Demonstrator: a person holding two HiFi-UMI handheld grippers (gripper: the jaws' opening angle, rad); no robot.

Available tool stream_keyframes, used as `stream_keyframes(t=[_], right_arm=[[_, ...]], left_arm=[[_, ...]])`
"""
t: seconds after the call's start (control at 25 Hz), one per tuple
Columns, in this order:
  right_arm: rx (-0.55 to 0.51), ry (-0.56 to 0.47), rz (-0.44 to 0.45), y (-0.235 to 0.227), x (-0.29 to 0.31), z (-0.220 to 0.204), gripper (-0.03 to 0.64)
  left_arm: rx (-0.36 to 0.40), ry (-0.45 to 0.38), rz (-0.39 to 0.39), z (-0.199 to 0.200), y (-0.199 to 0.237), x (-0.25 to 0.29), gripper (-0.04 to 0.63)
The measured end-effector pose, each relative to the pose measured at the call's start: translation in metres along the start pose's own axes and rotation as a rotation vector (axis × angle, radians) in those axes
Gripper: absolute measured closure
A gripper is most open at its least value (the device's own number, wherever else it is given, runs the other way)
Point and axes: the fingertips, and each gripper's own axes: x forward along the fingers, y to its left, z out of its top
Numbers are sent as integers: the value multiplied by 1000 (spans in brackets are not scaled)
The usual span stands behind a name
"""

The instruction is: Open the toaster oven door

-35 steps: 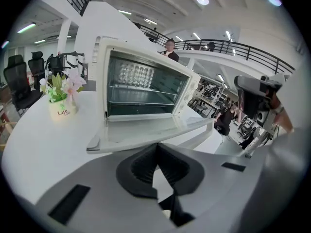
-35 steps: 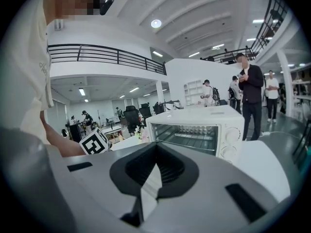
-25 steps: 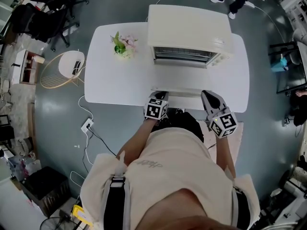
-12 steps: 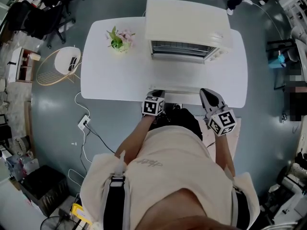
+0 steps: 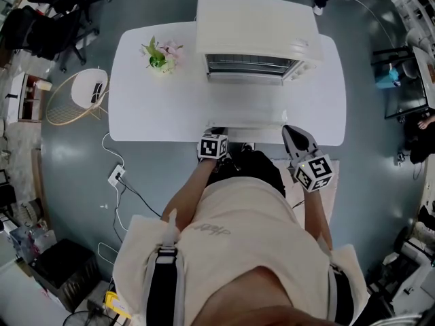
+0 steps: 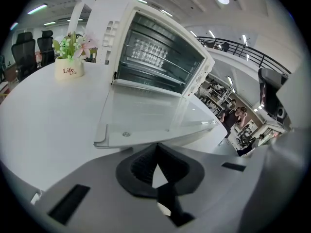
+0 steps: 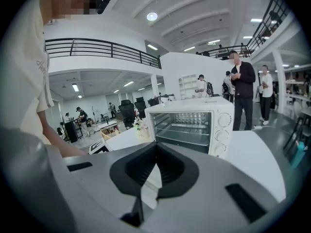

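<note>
The white toaster oven [image 5: 258, 26] stands at the table's far side with its glass door [image 5: 245, 104] folded down flat toward me. In the left gripper view the oven [image 6: 155, 52] shows its wire rack, and the door [image 6: 150, 115] lies just ahead of the jaws. My left gripper [image 5: 214, 134] sits at the table's near edge by the door's front left corner, shut and holding nothing. My right gripper [image 5: 293, 132] is off the door's right corner, also shut and holding nothing. The right gripper view looks at the oven [image 7: 189, 123] from farther back.
A small pot of flowers [image 5: 158, 54] stands on the white table [image 5: 156, 114] left of the oven. A wire-frame chair [image 5: 71, 100] and a power strip [image 5: 115, 176] are on the floor at left. People [image 7: 241, 89] stand beyond the table.
Both grippers have drawn back toward me from the door's front edge, the left one more. The door stays down in all frames.
</note>
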Motion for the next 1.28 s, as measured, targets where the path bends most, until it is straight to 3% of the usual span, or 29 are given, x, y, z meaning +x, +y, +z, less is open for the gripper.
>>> stream_keyframes(t=[0.48,1.28], right_arm=[[12,8,-9,0,-2,-7,611],[36,26,2,0,3,-11,611]], left_arm=[[-65,34,8,-16,10,14,576],[-45,100,-25,-39,-1,-5,575]])
